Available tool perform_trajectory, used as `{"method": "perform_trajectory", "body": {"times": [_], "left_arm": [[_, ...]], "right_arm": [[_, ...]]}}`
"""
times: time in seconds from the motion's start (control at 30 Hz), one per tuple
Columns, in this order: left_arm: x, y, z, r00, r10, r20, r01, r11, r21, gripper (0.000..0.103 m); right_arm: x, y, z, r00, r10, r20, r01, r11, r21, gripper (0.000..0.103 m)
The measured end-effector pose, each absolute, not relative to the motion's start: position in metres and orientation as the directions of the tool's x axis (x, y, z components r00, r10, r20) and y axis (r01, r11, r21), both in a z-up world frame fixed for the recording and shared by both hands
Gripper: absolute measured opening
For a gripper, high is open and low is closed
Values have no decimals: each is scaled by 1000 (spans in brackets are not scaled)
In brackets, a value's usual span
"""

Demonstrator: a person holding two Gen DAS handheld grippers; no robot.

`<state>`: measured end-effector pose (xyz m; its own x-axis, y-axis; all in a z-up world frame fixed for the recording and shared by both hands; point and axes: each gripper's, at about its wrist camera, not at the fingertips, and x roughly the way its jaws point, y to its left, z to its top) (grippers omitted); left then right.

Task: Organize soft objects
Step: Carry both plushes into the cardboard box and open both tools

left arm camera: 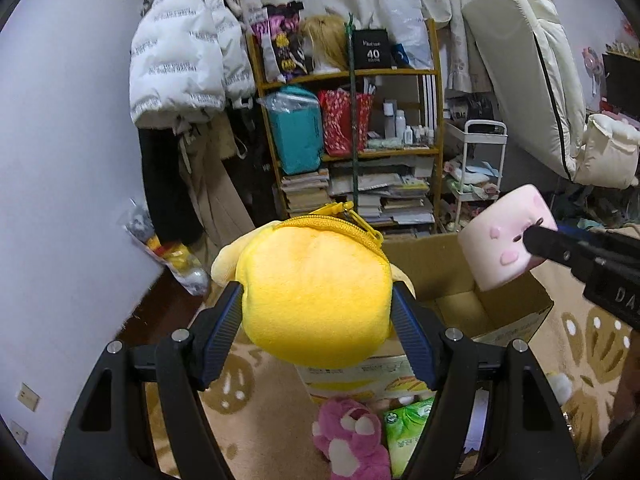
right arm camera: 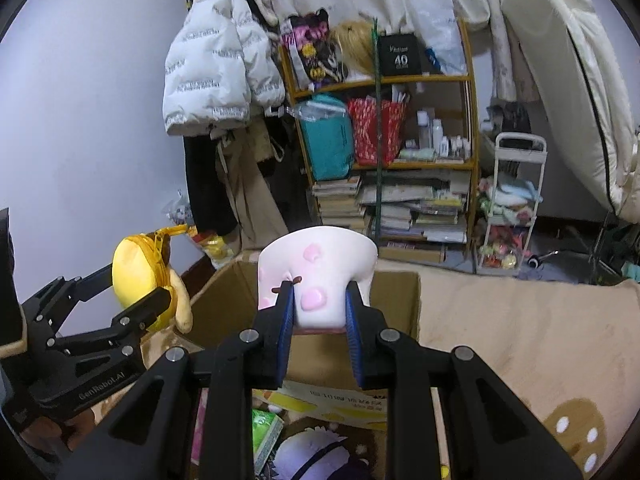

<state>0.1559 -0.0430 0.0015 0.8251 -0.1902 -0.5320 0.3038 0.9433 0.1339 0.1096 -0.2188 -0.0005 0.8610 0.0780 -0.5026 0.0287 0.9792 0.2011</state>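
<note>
Left hand-held gripper (left arm camera: 318, 312) is squeezing the yellow plush (left arm camera: 316, 292) from both sides, jaws fairly wide; right hand-held gripper (right arm camera: 320, 304) is pinched narrow on the pink squishy (right arm camera: 316, 276), denting it hard; both hang above the open box (right arm camera: 396, 300). Risk I'd guess: the fuzzy round plush slips out, or the smooth foamy squishy pops free, missing the cardboard and landing on the rug (right arm camera: 500, 320).

The box (right arm camera: 396, 300) stands open on the rug (right arm camera: 520, 320), before the shelf (right arm camera: 384, 120). The pouch (left arm camera: 316, 296) hangs in the left gripper (left arm camera: 318, 312) over the box's left edge; right of it the cushion (right arm camera: 320, 276), in the right gripper (right arm camera: 320, 308), hangs over the box. A jacket (right arm camera: 216, 64) hangs left of the shelf, a cart (right arm camera: 512, 200) stands right of it.
</note>
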Motion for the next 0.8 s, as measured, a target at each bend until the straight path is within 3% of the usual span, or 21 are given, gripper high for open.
{"method": "perform_trajectory", "body": {"times": [0.43, 0.7, 0.8], "left_arm": [[165, -65, -10, 801, -212, -560, 367, 913, 179, 74], [161, -68, -9, 826, -200, -527, 357, 909, 214, 92], [159, -68, -12, 831, -178, -528, 341, 911, 231, 92]], "right_arm": [[120, -227, -19, 840, 75, -538, 51, 975, 216, 27], [126, -230, -27, 817, 88, -570, 55, 972, 230, 34], [124, -231, -27, 816, 98, -570, 54, 968, 243, 34]]}}
